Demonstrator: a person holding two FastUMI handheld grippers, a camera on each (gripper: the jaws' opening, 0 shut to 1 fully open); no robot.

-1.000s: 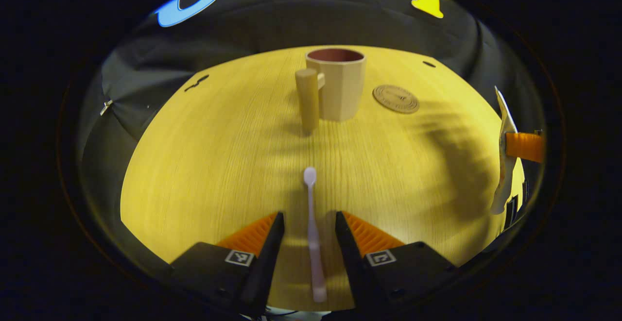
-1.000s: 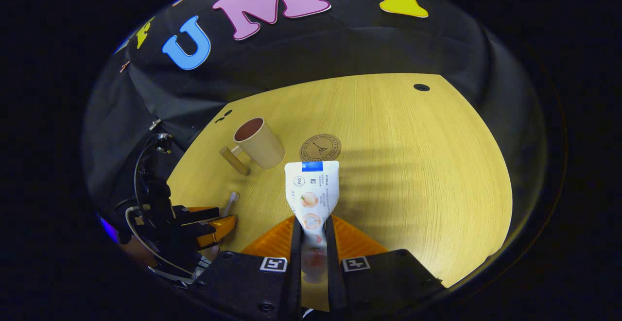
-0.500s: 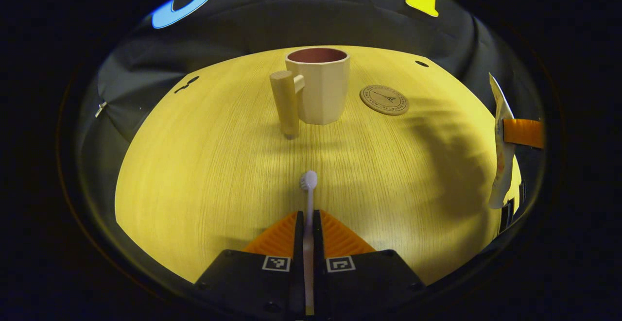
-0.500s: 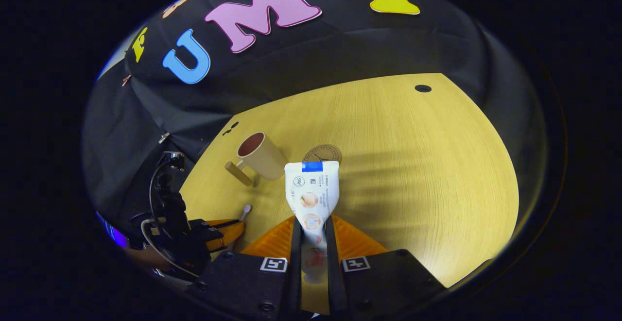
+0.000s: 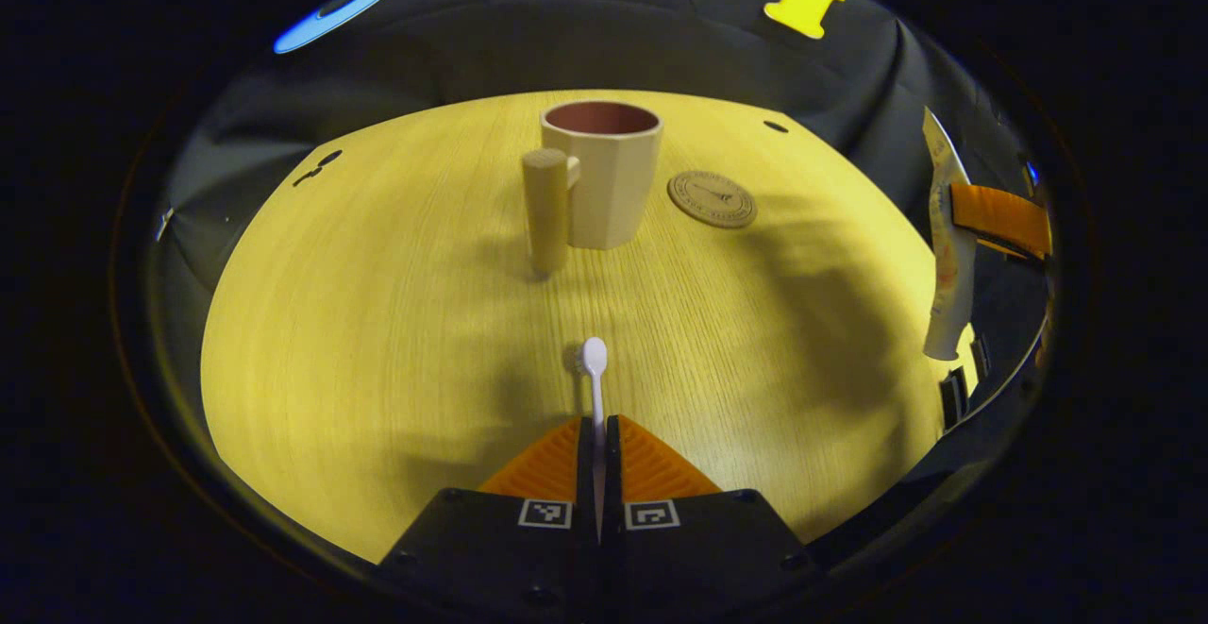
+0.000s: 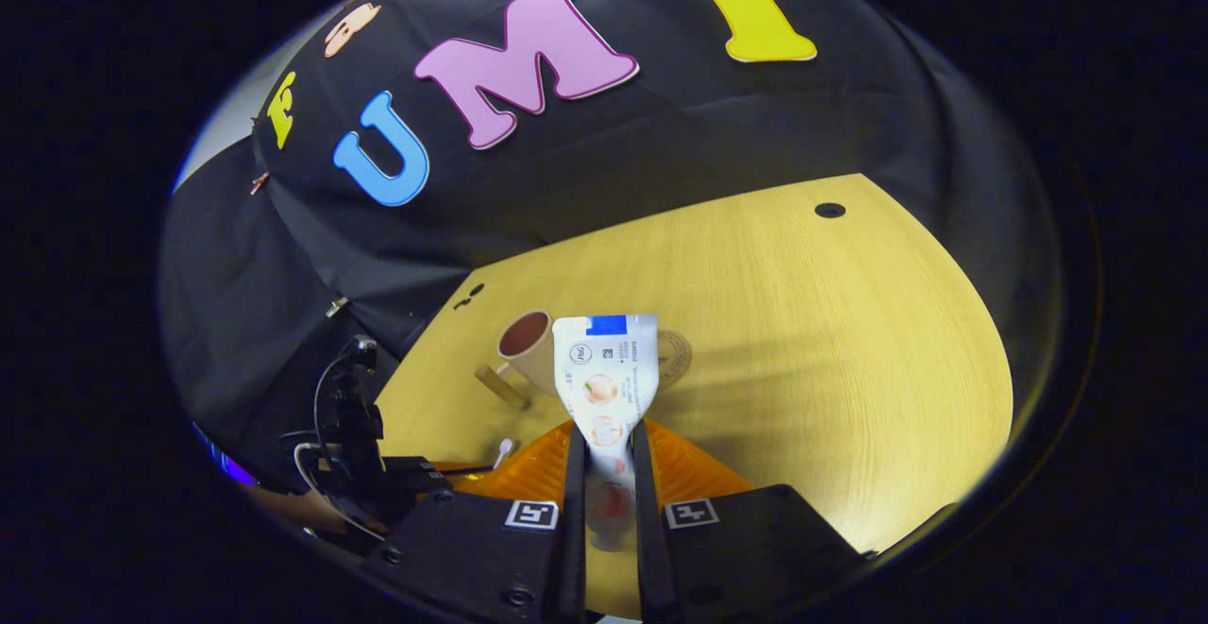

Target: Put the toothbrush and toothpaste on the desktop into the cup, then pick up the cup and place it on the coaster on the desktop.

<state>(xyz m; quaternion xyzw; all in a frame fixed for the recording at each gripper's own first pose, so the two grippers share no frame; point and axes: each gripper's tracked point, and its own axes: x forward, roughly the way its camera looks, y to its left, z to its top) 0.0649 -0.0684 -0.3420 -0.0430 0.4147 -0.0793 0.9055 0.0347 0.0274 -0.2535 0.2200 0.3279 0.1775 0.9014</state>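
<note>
In the left gripper view, my left gripper (image 5: 598, 428) is shut on a white toothbrush (image 5: 595, 374), whose head pokes forward above the wooden desktop (image 5: 377, 322). Beyond it stands a beige cup (image 5: 604, 176) with a thick peg-like handle, and a round brown coaster (image 5: 713, 199) lies to its right. At the right edge the other gripper (image 5: 1000, 218) carries the toothpaste (image 5: 944, 246). In the right gripper view, my right gripper (image 6: 604, 430) is shut on the white toothpaste tube (image 6: 604, 369), held up above the desk. The cup (image 6: 525, 345) and coaster (image 6: 675, 355) sit behind the tube.
A small dark hole (image 6: 830, 210) marks the desk's far right corner, and dark marks (image 5: 316, 166) sit at the far left. The black booth cloth (image 6: 566, 190) rises behind the desk. The left gripper with its cables (image 6: 363, 463) shows low on the left.
My left gripper closed on the toothbrush and lifted it off the desk. My right gripper rose higher with the toothpaste, so the cup and coaster look farther away.
</note>
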